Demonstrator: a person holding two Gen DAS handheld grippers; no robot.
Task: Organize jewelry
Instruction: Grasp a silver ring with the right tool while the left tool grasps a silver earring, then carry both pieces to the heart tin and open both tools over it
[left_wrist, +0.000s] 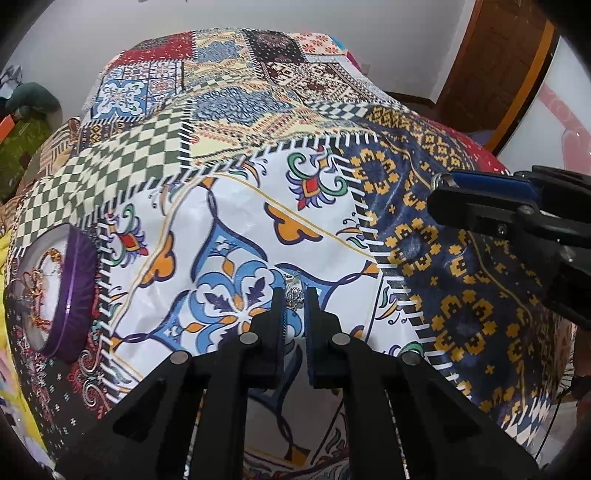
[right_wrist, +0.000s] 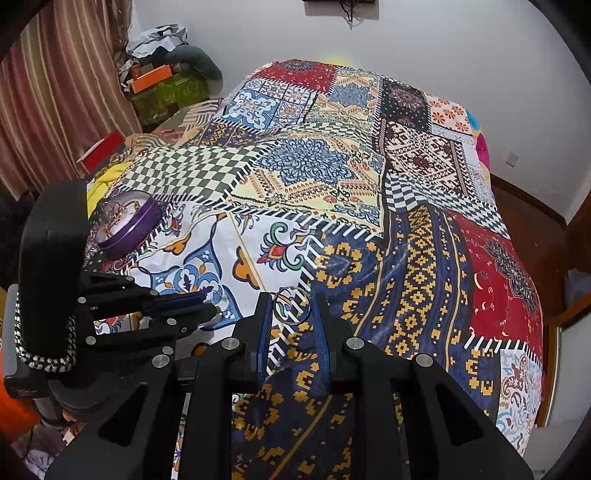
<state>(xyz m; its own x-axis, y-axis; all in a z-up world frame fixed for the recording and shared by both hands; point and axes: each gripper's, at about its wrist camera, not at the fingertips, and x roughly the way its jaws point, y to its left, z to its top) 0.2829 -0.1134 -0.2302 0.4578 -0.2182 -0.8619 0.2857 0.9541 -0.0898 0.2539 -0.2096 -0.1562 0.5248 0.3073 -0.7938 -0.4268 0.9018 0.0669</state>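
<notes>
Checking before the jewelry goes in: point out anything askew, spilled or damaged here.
Nothing stands out. The purple tin sits upright and open on the patchwork bedspread, its jewelry inside, none spilled. The left gripper pinches a silver ornament; the right gripper holds a plain ring. Neither piece looks bent.

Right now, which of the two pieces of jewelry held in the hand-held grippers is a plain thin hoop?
The ring in the right hand-held gripper; the left hand-held gripper holds an ornate silver piece.
</notes>
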